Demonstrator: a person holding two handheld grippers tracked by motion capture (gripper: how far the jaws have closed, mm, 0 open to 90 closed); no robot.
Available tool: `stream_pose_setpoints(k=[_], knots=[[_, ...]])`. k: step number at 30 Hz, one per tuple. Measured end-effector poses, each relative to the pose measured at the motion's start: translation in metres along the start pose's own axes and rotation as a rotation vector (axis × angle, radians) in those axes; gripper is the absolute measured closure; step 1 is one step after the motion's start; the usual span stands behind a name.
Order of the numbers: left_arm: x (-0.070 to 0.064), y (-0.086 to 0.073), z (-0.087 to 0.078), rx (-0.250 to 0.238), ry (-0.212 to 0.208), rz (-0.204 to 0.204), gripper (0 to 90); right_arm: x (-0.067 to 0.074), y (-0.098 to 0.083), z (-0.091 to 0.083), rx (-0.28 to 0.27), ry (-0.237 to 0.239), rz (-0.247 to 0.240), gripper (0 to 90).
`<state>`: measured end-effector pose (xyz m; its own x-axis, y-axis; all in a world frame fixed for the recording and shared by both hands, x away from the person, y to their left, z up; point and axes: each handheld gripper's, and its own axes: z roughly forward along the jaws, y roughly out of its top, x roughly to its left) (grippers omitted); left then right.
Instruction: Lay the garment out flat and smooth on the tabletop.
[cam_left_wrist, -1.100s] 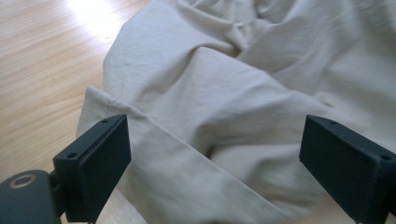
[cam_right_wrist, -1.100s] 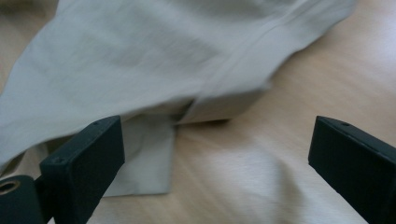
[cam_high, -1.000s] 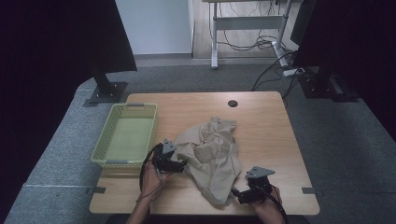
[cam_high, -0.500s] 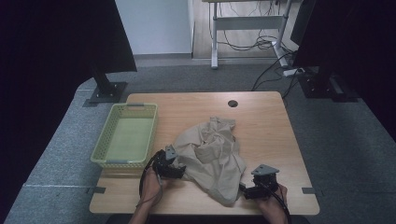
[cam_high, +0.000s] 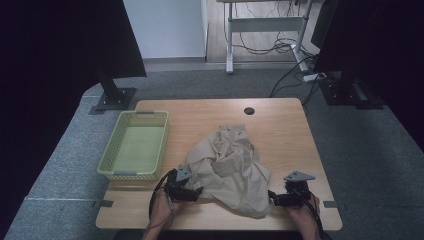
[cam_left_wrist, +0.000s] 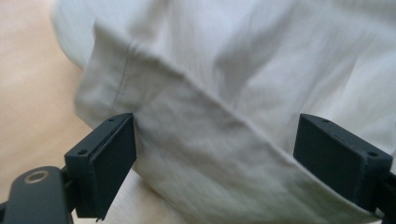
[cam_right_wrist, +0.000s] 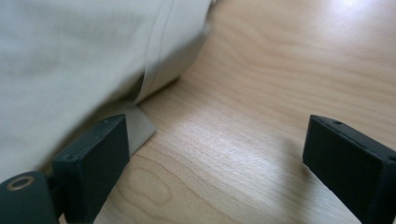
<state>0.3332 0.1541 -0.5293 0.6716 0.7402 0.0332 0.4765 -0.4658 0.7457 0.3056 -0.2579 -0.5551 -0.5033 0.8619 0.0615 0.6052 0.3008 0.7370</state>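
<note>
Closing in from both sides on crumpled beige cotton garment (cam_high: 230, 167): left gripper (cam_left_wrist: 215, 154) wide, straddling hem; right gripper (cam_right_wrist: 215, 158) wide, cloth beside one pad, ready to pinch.

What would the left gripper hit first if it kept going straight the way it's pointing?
Most likely the beige garment: the left gripper has its jaws open with a folded fabric edge between them, apparently very close.

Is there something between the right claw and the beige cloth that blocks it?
Nothing visible. The right claw is open over bare wooden table, and the beige cloth lies directly beside its one jaw.
</note>
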Motion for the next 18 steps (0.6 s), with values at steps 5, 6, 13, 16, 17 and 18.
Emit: stream_pose_setpoints(k=[5, 6, 13, 16, 17, 18], knots=[[0.012, 0.022, -0.01, -0.072, 0.004, -0.025, 13.7, 0.007, 0.012, -0.029, -0.071, 0.013, 0.015, 5.6], [0.015, 0.025, -0.009, -0.082, 0.003, -0.037, 14.0, 0.011, 0.014, -0.032, -0.08, 0.023, 0.012, 5.3], [0.026, 0.019, 0.024, 0.038, 0.104, -0.035, 15.1, 0.047, 0.011, -0.014, -0.05, 0.095, -0.051, 4.2], [0.023, 0.011, 0.032, 0.093, 0.133, -0.004, 15.7, 0.05, 0.003, 0.001, 0.007, 0.073, -0.069, 4.7], [0.021, 0.008, 0.033, 0.095, 0.135, 0.005, 16.2, 0.05, 0.001, 0.004, 0.021, 0.061, -0.076, 5.2], [0.021, 0.007, 0.032, 0.091, 0.131, -0.001, 17.5, 0.048, -0.002, 0.007, 0.045, 0.033, -0.093, 4.6]])
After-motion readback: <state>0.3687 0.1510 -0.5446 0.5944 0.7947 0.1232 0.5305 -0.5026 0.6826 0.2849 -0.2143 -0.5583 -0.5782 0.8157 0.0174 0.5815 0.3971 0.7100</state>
